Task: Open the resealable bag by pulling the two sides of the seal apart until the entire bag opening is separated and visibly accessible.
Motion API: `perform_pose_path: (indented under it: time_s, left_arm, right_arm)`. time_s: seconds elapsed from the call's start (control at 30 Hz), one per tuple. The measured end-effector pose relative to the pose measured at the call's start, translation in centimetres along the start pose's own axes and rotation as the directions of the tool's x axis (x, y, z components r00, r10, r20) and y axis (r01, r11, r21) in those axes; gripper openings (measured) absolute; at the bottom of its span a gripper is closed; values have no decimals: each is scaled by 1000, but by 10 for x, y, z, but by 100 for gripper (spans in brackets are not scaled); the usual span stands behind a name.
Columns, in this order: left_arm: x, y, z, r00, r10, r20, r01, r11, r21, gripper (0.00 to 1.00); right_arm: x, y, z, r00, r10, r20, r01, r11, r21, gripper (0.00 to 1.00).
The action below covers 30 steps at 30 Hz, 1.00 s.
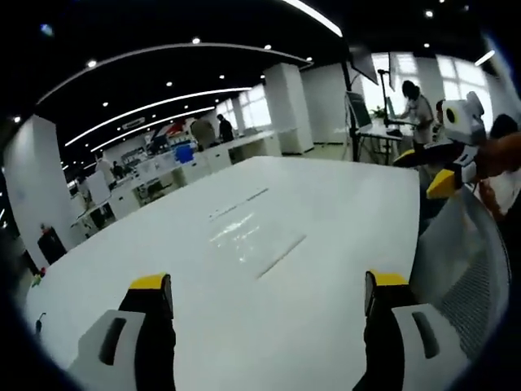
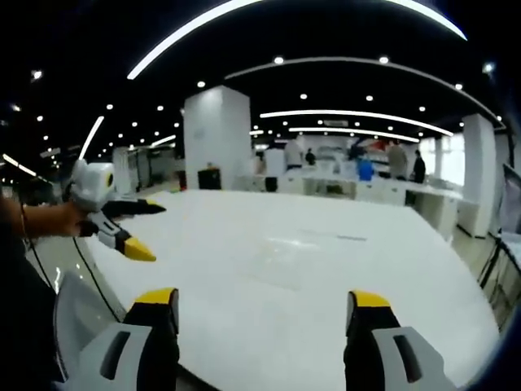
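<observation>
Ahead of me a broad white table (image 1: 269, 244) runs out under long ceiling light strips (image 2: 358, 114), its glossy top throwing back their glare. On that top, in the left gripper view, I can pick out faint straight edges and a pale sheen that look like a clear resealable bag (image 1: 248, 232) lying flat near the middle, well apart from my jaws; in the right gripper view the same faint outline (image 2: 313, 244) sits beyond my jaw tips, though it is too transparent for me to be sure of its shape or whether its seal is closed. Around the table the room is a big open office with white square pillars (image 2: 216, 134), rows of desks (image 1: 220, 155) and several people standing in the distance (image 1: 417, 102). My left gripper (image 1: 269, 297) has its yellow-tipped jaws spread wide over the table's near edge, holding and touching nothing. My right gripper (image 2: 267, 314) is likewise spread wide and empty above the table. In the left gripper view the right gripper hangs at the right side above a grey mesh chair back (image 1: 468, 269), and in the right gripper view the left gripper hangs at the left, held by my hand (image 2: 49, 220), jaws parted
</observation>
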State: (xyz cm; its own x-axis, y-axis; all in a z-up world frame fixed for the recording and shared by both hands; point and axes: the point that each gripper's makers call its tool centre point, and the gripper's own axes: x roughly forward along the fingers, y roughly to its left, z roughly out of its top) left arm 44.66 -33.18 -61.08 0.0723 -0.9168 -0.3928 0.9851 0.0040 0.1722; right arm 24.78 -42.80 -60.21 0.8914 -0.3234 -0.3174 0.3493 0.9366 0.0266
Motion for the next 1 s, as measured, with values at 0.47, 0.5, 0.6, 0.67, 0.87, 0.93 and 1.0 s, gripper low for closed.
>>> perform_pose_path:
  time_s: [0.47, 0.5, 0.6, 0.67, 0.87, 0.93, 1.0]
  left_arm:
    - [-23, -36, -15, 999, -45, -22, 45, 999, -7, 96]
    - [-24, -38, -17, 999, -44, -27, 44, 999, -9, 96]
    - [-28, -42, -20, 999, -43, -28, 42, 999, -29, 96]
    - [-30, -44, -20, 999, -43, -28, 42, 998, -36, 96]
    - [-32, -50, -18, 999, -50, -23, 49, 998, -34, 96]
    - [-32, -52, -18, 998, -53, -21, 52, 998, -34, 96]
    - [-33, -54, -18, 998, -62, -17, 61, 997, -36, 96]
  right_arm:
    - [-8, 9, -8, 1000, 16, -20, -17, 1000, -15, 83]
    - [-9, 9, -9, 1000, 15, -22, -15, 1000, -12, 83]
    - [-11, 8, -10, 1000, 14, -26, -15, 1000, -9, 83]
    - [-12, 8, -12, 999, 17, -32, -17, 1000, -6, 83]
    - [-13, 8, -13, 999, 23, -38, -23, 1000, -7, 83]
    - [-13, 8, -13, 999, 23, -39, -24, 1000, -8, 83]
    - [-13, 9, -14, 999, 22, -40, -22, 1000, -13, 83]
